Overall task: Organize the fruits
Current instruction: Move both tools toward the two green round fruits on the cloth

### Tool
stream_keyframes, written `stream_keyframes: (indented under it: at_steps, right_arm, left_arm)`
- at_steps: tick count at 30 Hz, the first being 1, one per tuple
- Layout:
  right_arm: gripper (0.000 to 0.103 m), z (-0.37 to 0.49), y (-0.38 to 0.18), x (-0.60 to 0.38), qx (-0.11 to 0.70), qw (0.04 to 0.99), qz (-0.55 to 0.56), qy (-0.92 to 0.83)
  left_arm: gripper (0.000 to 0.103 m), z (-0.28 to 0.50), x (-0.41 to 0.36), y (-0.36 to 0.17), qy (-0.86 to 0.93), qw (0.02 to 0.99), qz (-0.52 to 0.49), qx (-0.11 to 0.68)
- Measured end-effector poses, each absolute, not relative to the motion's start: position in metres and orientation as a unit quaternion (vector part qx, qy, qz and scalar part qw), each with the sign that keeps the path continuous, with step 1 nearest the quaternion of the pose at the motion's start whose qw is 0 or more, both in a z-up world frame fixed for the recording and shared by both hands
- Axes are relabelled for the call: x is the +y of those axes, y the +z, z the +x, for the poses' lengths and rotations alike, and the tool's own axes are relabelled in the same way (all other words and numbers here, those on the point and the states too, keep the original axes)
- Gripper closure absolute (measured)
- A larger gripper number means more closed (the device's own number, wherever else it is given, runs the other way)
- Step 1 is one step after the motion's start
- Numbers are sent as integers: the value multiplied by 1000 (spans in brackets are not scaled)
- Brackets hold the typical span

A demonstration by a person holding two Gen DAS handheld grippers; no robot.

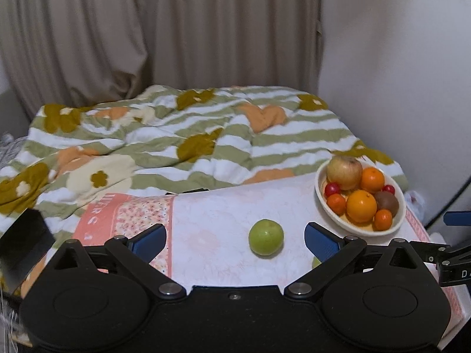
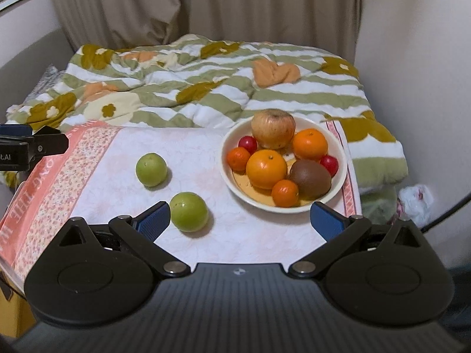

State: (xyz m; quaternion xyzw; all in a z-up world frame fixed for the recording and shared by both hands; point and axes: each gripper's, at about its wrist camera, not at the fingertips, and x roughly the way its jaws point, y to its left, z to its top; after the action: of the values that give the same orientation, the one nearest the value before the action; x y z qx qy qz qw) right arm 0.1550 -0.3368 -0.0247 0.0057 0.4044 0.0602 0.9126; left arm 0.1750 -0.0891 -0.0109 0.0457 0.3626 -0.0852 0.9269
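Observation:
A cream bowl (image 2: 235, 173) (image 1: 396, 223) holds an apple (image 2: 273, 128), oranges (image 2: 266, 168), small tangerines, a kiwi (image 2: 310, 179) and red plums. Two green fruits lie on the cloth-covered table: the farther one (image 2: 151, 169) (image 1: 266, 237) and the nearer one (image 2: 189, 211), of which only a sliver (image 1: 316, 262) shows in the left wrist view. My left gripper (image 1: 235, 239) is open and empty, with the farther green fruit lying ahead between its blue fingers. My right gripper (image 2: 240, 220) is open and empty, the nearer green fruit just inside its left finger (image 2: 153, 219).
The table (image 2: 191, 147) wears a white cloth with a pink floral border (image 2: 56, 164). Behind it lies a bed with a green-striped flowered quilt (image 2: 206, 82), curtains and a white wall. A plastic bag (image 2: 416, 200) sits on the floor at the right.

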Motion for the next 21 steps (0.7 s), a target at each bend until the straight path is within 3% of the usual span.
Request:
stream_keyframes:
  at_steps: [21]
  right_arm:
    - [0,205,-97,-263,460,887,23,-18]
  left_arm:
    - [2,294,-84,-105,-221,848,-4,481]
